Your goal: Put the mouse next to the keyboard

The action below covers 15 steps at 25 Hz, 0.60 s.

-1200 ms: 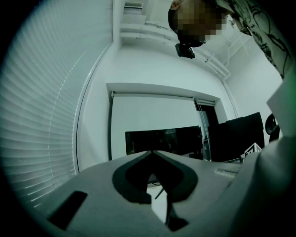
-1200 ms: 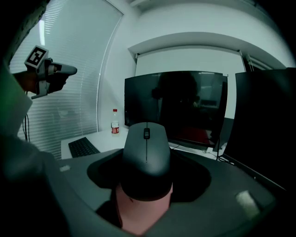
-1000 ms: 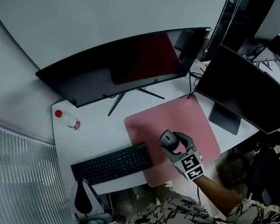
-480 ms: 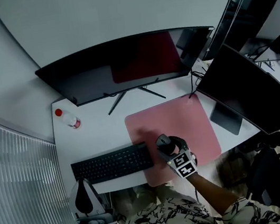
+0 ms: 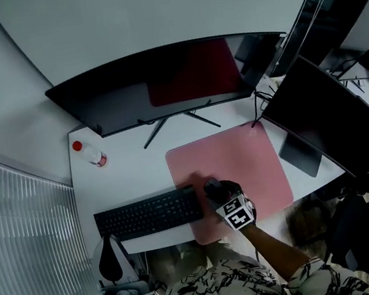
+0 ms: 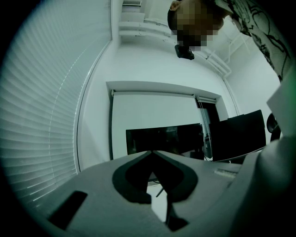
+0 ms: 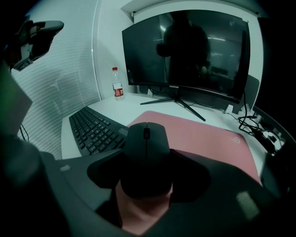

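A dark grey mouse [image 7: 145, 159] sits between the jaws of my right gripper [image 7: 144, 180], which is shut on it, low over the pink mat [image 7: 208, 139]. In the head view the mouse [image 5: 213, 188] is at the mat's [image 5: 233, 163] left edge, just right of the black keyboard [image 5: 148, 214]. The keyboard [image 7: 95, 129] lies to the mouse's left in the right gripper view. My left gripper [image 5: 110, 261] hangs below the desk's front edge, pointing up; its jaws [image 6: 157, 185] meet at the tips with nothing between them.
A curved black monitor [image 5: 159, 84] stands at the back on a thin-legged stand. A small bottle with a red cap [image 5: 90, 155] is at the desk's back left. A second dark screen [image 5: 328, 118] and cables [image 7: 256, 129] stand to the right.
My right gripper has carried the mouse left and toward the desk's front, from the mat's lower middle to its left edge beside the keyboard. The left gripper has stayed put.
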{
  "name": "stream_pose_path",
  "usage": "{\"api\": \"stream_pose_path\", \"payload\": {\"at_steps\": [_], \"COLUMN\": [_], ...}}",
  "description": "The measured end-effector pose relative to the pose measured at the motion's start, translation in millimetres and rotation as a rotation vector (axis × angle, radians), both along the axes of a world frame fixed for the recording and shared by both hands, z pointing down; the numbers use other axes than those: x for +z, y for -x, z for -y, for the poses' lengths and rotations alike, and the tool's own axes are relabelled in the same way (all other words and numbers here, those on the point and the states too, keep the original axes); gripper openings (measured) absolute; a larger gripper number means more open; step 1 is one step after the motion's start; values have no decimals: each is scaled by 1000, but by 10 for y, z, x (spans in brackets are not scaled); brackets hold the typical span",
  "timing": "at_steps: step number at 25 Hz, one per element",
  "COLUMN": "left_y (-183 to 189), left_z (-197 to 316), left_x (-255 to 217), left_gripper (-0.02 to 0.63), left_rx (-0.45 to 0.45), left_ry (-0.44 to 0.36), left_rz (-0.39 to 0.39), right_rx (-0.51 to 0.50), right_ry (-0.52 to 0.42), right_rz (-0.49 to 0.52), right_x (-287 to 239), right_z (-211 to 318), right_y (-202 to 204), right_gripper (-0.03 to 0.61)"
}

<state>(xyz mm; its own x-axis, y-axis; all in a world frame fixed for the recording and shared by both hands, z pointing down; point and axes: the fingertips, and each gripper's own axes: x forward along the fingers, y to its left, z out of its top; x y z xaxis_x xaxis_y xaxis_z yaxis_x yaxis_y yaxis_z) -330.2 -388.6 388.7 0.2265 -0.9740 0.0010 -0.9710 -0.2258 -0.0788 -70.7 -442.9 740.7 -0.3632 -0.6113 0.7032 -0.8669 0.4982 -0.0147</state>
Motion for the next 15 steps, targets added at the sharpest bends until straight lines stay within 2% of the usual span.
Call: {"api": "stream_pose_path", "payload": {"at_steps": [15], "left_y": [-5], "left_z": [10], "left_x": [37], "left_gripper": [-2], "left_rx": [-2], "left_ry": [16], "left_rz": [12], "right_rx": [29], "right_ry": [52], "right_rz": [1], "right_x": [271], "right_z": [66], "right_y": [42], "right_gripper": [301]}}
